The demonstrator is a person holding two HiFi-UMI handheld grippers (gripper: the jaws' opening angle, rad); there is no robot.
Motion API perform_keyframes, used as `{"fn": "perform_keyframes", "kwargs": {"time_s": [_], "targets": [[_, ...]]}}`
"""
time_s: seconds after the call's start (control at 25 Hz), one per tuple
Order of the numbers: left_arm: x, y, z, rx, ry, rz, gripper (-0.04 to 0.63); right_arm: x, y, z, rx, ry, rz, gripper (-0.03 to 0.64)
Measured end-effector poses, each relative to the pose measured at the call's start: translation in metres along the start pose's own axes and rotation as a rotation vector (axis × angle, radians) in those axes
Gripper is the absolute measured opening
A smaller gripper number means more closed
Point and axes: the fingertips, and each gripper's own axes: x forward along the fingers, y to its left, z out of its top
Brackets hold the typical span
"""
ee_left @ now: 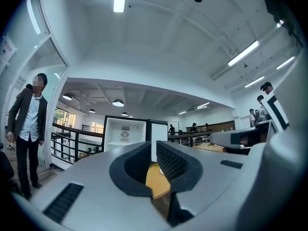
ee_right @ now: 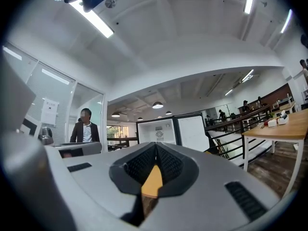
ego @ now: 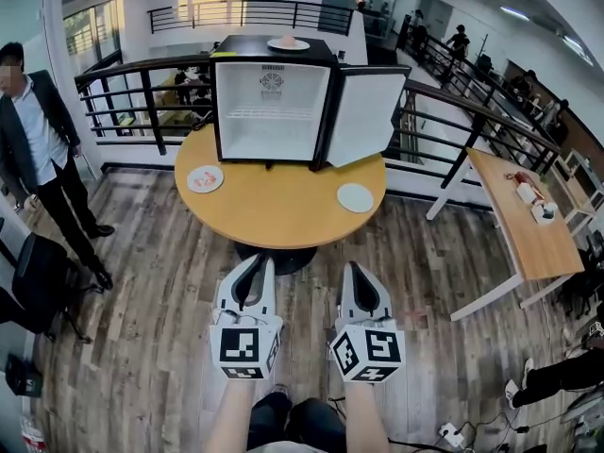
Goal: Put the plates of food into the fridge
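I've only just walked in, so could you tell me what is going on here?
A person holds a gripper in each hand, both empty and short of the round table. The left gripper has its jaws slightly apart, the right gripper has them together. On the table a mini fridge stands open. A plate of food and a pale plate lie in front of it, a third plate on top; none is inside.

Food on the left plate (ego: 205, 178) and on the plate atop the fridge (ego: 288, 43) is too small to identify. The top of the table (ego: 283, 217) hides most of its pedestal (ego: 283, 259).
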Motion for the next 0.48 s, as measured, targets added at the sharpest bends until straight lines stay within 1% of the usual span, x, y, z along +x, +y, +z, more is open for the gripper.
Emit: {"fn": "perform_keyframes", "kwargs": {"time_s": [0.2,0.48], "targets": [[0.043,0.014,-0.012,-0.026,0.021,-0.002,0.037,0.034,-0.018,-0.006,-0.008,0.023,-0.022,0.012],[0.114,0.008,-0.033,-0.03,0.055,-0.027,0.037,0.088,-0.072,-0.017,0.014,0.042,-0.072,0.012]]}}
